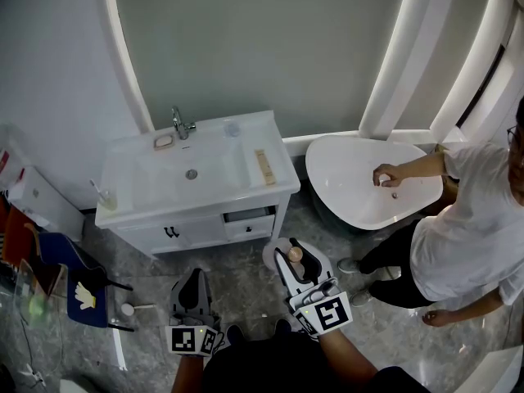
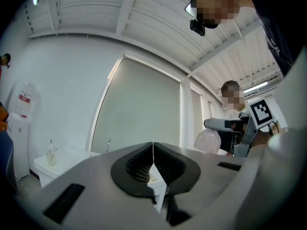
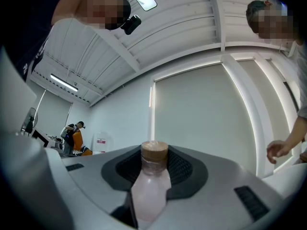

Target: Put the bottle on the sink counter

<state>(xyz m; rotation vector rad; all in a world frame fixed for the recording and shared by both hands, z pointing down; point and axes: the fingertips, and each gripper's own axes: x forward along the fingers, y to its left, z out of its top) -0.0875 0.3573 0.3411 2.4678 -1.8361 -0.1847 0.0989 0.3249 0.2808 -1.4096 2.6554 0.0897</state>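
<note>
Bathroom with a grey marble floor [image 1: 246, 273]. The white sink counter [image 1: 123, 158] sits in the upper left-centre of the head view, with a tub [image 1: 360, 203] to its right and a person [image 1: 467, 228] reaching into it. Right gripper [image 1: 292, 258], lower centre, is clamped on the neck of a pale, brown-capped bottle [image 3: 152, 186], well apart from the counter. Left gripper [image 2: 153, 164], lower left, has its jaws together, empty.

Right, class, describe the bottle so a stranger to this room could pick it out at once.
Start at the white sink counter; in front of it are two hand-held grippers. The bottle is clamped in the right hand-held gripper: pale, pinkish, brown-capped, whereas the left hand-held gripper is shut on nothing.
</note>
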